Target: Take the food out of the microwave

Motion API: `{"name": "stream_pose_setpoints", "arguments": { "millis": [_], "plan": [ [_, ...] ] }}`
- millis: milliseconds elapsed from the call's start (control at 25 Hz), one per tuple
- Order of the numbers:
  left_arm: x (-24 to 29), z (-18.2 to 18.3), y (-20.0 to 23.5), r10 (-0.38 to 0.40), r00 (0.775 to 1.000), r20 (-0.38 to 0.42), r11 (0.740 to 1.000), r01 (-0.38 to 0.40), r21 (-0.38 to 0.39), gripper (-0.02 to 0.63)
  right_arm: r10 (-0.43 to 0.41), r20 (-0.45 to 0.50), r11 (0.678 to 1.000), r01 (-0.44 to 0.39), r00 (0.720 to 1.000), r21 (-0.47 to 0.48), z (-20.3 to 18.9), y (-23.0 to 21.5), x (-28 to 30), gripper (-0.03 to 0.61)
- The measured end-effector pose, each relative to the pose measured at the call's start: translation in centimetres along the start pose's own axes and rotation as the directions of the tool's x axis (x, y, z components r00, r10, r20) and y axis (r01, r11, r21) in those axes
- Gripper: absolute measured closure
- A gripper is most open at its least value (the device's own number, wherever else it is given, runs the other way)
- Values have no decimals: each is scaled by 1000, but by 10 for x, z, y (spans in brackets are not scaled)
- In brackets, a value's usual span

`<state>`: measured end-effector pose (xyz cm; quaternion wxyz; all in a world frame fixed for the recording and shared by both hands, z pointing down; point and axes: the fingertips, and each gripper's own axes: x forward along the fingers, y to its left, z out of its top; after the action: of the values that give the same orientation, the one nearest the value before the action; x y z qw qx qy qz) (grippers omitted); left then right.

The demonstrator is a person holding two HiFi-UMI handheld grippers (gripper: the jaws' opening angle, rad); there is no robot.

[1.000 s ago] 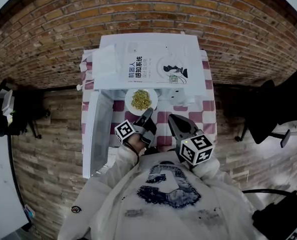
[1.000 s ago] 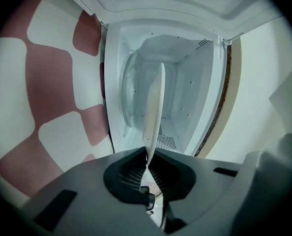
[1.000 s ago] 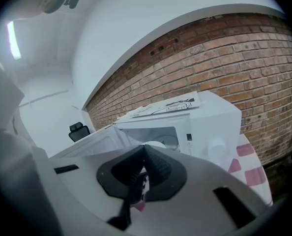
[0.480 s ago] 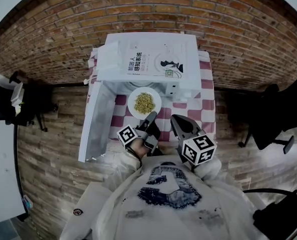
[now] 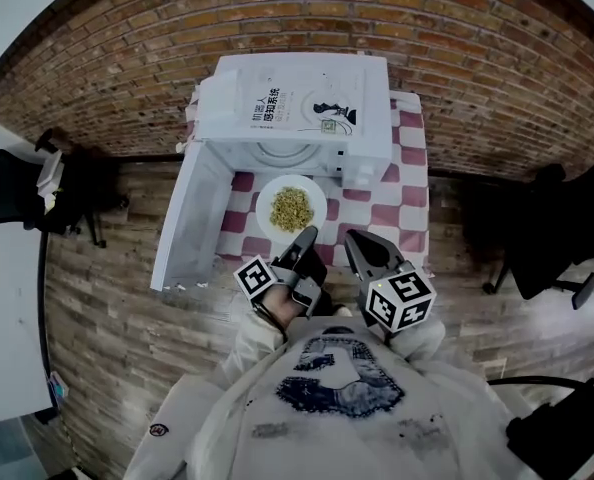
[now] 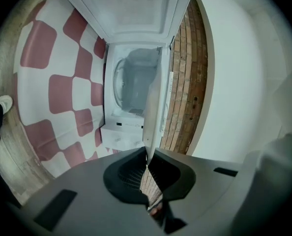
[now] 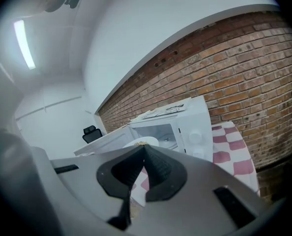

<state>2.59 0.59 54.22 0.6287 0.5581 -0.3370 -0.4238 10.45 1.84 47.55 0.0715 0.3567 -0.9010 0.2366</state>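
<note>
The white microwave point(image 5: 367, 118) stands at the back of the checked table with its door point(image 5: 187, 218) swung open to the left. A white plate point(image 5: 267, 206) of yellowish food point(image 5: 291, 208) hangs in front of the open cavity, above the cloth. My left gripper point(image 5: 304, 238) is shut on the plate's near rim; in the left gripper view the plate point(image 6: 154, 109) runs edge-on out of the closed jaws of the left gripper point(image 6: 147, 157), with the empty cavity point(image 6: 133, 85) behind. To the right, my right gripper point(image 5: 353, 242) is shut and holds nothing, and its own view shows the right gripper point(image 7: 144, 147) with its tips together.
A red-and-white checked cloth point(image 5: 402, 198) covers the small table. A printed booklet point(image 5: 297, 108) lies on the microwave. A brick wall runs behind. Black chairs stand at the right point(image 5: 547, 238) and the left point(image 5: 37, 188). A shoe point(image 6: 3, 103) shows on the wooden floor.
The plate has come out of the microwave's mouth toward me and now hangs over the cloth. Both grippers have drawn back, the left one also rising.
</note>
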Motion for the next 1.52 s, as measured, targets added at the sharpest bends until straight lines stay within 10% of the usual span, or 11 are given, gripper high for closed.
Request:
{"name": "stream_pose_setpoints", "arguments": {
  "millis": [1520],
  "plan": [
    [-64,-75,-65,-61,996,71,998,60,19,595,51,49,995,-47,997,-94,-8,24,-60,566]
  ]
}}
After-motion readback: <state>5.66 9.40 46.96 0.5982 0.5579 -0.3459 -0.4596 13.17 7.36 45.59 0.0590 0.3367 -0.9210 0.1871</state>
